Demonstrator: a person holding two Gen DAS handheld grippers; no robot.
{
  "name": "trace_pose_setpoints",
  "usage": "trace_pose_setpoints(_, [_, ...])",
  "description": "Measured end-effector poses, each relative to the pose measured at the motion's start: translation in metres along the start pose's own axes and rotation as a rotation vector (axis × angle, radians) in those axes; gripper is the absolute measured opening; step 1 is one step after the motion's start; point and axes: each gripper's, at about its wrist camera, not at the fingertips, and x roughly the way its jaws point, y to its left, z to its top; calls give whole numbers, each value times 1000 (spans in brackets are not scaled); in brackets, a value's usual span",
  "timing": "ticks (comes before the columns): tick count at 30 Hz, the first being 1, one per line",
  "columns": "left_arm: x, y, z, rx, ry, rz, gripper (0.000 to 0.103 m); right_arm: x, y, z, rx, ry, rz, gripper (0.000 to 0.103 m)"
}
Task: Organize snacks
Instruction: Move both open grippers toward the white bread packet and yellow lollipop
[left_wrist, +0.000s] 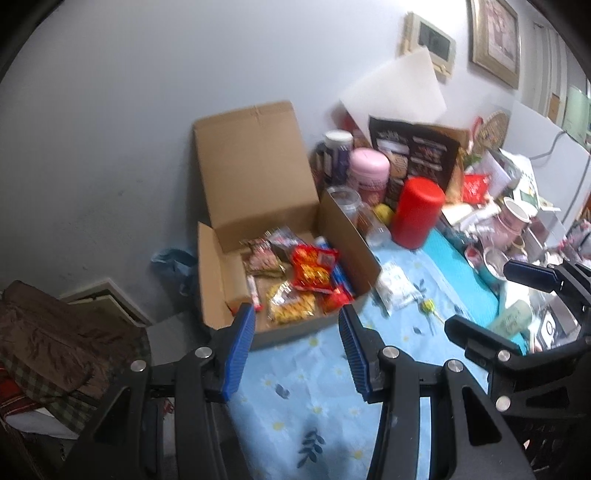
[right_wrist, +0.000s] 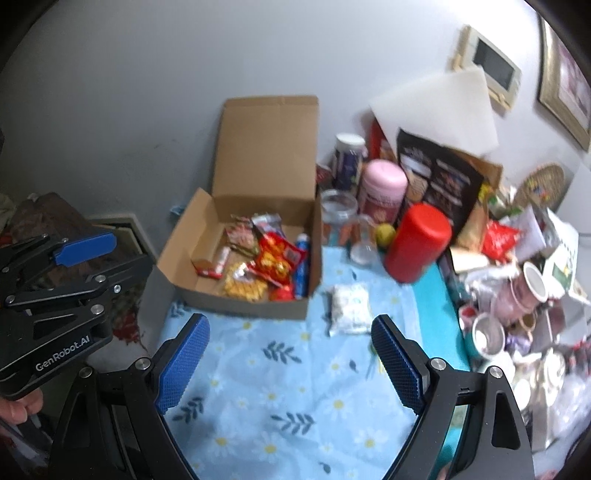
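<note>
Both claws are carried empty: the left gripper (left_wrist: 297, 317) is held with jaws apart but narrowed, the right gripper (right_wrist: 290, 328) spread wide, probably readied for a bulky pick. Snacks (left_wrist: 312, 271) are gathered in the open cardboard box (left_wrist: 255, 177) at frame centre, likely as the sorting bin. One white packet (right_wrist: 349, 306) is left on the floral cloth (right_wrist: 280, 373), lower right of the box. Only the left view reveals a small yellow sweet (left_wrist: 540, 305) beyond that packet; the right view shows the packet unblocked.

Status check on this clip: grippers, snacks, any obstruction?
Left gripper and right gripper empty. White packet outside cardboard box, on cloth. Nothing in the way.
</note>
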Motion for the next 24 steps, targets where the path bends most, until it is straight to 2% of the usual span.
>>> trace_pose_setpoints(4, [17,-12,-10,8,52,-32,47,11,-18,-18,58,48,-9,90])
trace_pose_setpoints(15, [63,-45,-20,38,131,-109,47,44,-59,-48,156,140,-44,90])
trace_pose_setpoints(20, [88,-56,-19,40,174,-117,47,70,-79,-57,197,185,-51,90])
trace_pose_setpoints(24, [106,-60,-16,33,171,-98,47,91,-94,-60,212,221,-67,90])
